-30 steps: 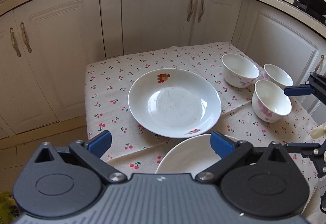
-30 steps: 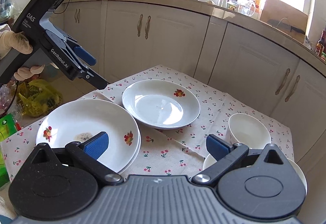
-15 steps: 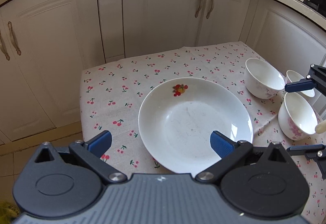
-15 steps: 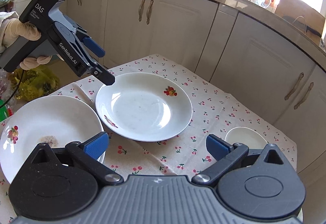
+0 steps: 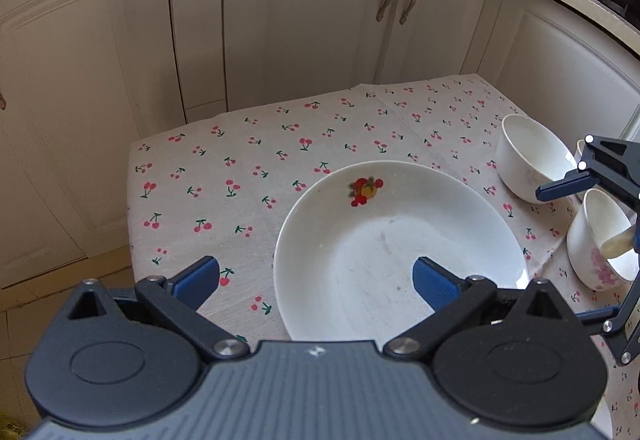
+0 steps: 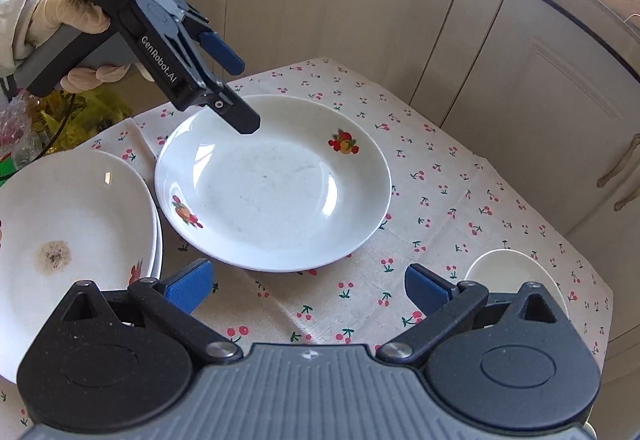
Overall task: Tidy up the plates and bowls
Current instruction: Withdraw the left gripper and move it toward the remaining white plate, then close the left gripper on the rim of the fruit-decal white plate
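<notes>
Overhead, the left gripper (image 5: 316,280) hangs with its blue-padded jaws spread wide above the near rim of a white plate (image 5: 400,252), gripping nothing. One pad sits over the plate's inner surface, the other over the cherry-print tablecloth (image 5: 240,168) beside it. The plate lies flat near the middle of the small table and carries a fruit motif on its rim.

From the right wrist view, the left gripper (image 6: 236,96) is held in a gloved hand (image 6: 68,16), tilted downward over the far left edge of the same plate (image 6: 272,184). To the left of that plate sits a stack of plates (image 6: 68,240), its top one marked by a brown stain; the two rims are just beside each other.

The right gripper (image 6: 308,286) also stands wide open and empty, poised over the tablecloth between the plate and a white bowl (image 6: 516,280) near the table's right corner.

In the left wrist view, two bowls stand close together at the table's right edge: a far bowl (image 5: 532,160) and a near bowl (image 5: 600,244) with a pink floral print. The right gripper (image 5: 592,240) reaches in beside them from the frame's edge.

Cream cabinet doors (image 5: 320,20) surround the table on two sides.
</notes>
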The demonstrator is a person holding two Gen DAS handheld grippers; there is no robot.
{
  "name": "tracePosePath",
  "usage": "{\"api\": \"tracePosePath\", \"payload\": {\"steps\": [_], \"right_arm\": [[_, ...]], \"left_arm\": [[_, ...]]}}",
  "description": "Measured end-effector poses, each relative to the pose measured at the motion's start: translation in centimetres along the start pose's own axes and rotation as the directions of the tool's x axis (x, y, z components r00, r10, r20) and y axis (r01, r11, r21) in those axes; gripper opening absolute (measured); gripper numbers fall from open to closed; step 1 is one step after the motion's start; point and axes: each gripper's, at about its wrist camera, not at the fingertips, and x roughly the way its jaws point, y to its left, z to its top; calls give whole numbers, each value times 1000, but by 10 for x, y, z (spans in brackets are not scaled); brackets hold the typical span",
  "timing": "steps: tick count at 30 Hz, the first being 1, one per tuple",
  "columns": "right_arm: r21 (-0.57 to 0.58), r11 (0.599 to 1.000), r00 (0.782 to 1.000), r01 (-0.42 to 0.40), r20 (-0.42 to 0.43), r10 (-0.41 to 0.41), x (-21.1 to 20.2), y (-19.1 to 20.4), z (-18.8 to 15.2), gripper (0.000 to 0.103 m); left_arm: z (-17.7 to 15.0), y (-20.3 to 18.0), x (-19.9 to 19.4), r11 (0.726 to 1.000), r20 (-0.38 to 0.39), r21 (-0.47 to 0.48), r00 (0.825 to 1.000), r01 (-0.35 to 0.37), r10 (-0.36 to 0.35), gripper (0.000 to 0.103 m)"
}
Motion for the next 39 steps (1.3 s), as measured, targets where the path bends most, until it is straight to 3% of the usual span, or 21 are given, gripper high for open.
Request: {"api": "tracePosePath", "payload": {"steps": [6,13,25,39], "right_arm": [[-27,998,997,-59,-60,58,18,5,4,103],[-8,998,989,-68,-134,67,42,4,9,103],[-2,989,977,-150,-150,148,54,-3,23,103],[27,984,969,-176,-171,178,64,-6,26,103]], "left_arm": [[-1,1,11,1000,-26,8,999,26,-25,102],[-3,4,22,998,-62,-16,996,68,-69,102],[5,2,34,992,-93,-11,987,129,-130,100],[14,0,46,982,-119,5,975,191,-189,96]]}}
